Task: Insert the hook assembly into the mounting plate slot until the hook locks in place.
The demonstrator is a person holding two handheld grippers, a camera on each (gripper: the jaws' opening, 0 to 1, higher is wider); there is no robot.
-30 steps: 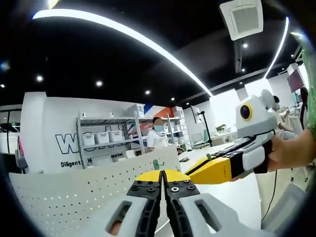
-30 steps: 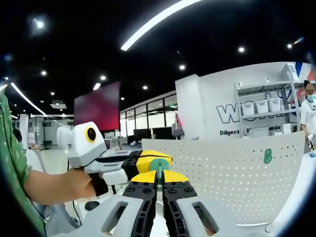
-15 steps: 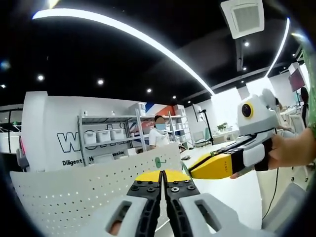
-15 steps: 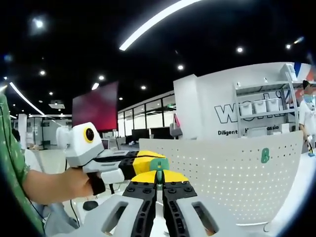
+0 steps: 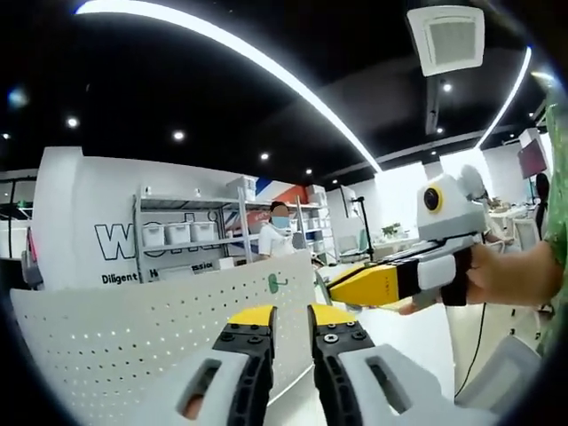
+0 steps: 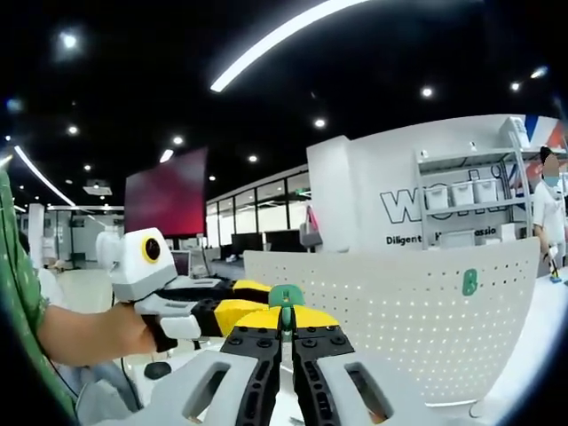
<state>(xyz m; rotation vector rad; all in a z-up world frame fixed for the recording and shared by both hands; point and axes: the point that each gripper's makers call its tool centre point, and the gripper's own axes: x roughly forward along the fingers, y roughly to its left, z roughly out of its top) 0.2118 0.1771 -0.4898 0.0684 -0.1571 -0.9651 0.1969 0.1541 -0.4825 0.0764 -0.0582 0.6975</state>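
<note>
Right gripper (image 6: 286, 321) up at the top edge of the white perforated mounting plate (image 6: 399, 311), jaws pinched tight on a small green hook (image 6: 286, 297), its head poking straight up above the yellow tips. Left gripper (image 5: 290, 318) sits level facing the plate (image 5: 133, 337), jaws parted a little with nothing between them. A second green hook (image 5: 276, 283) (image 6: 469, 281) sits upright on the plate near its top edge. A hand (image 5: 510, 277) steadies the right gripper (image 5: 333, 286).
</note>
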